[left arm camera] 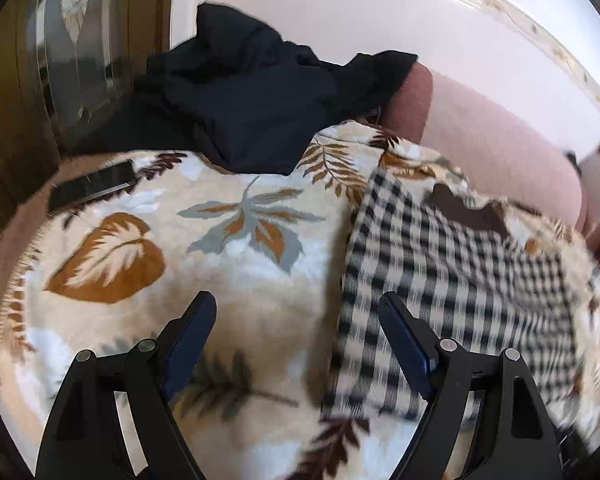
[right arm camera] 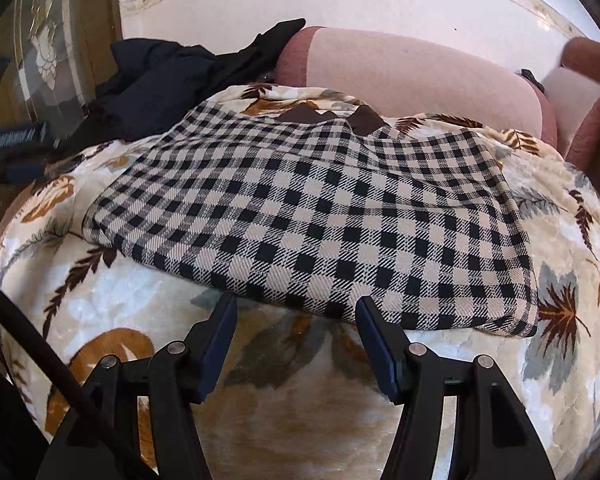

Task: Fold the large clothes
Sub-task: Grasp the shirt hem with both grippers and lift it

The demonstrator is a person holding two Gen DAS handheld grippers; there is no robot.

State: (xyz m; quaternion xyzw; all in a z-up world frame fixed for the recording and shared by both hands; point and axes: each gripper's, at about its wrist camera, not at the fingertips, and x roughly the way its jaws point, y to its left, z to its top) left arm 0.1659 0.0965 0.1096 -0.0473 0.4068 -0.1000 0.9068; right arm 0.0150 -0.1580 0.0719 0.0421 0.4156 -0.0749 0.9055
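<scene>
Both my tools empty, jaws spread. Right gripper (right arm camera: pixel 296 316) sits at the near edge of the checked garment (right arm camera: pixel 316 216), which lies folded flat on the leaf-print blanket (right arm camera: pixel 112 300). Left gripper (left arm camera: pixel 298 312) hangs over the blanket with its right finger above the garment's left edge (motion blur there). Black clothing (right arm camera: pixel 156 80) heaped far left, against the pink sofa back (right arm camera: pixel 412 68).

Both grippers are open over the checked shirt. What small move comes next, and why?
Probably ease the right gripper forward and close on the near edge of the checked shirt. Its fingers stand open right at that edge, holding nothing, and the shirt lies flat on the leaf blanket.
</scene>
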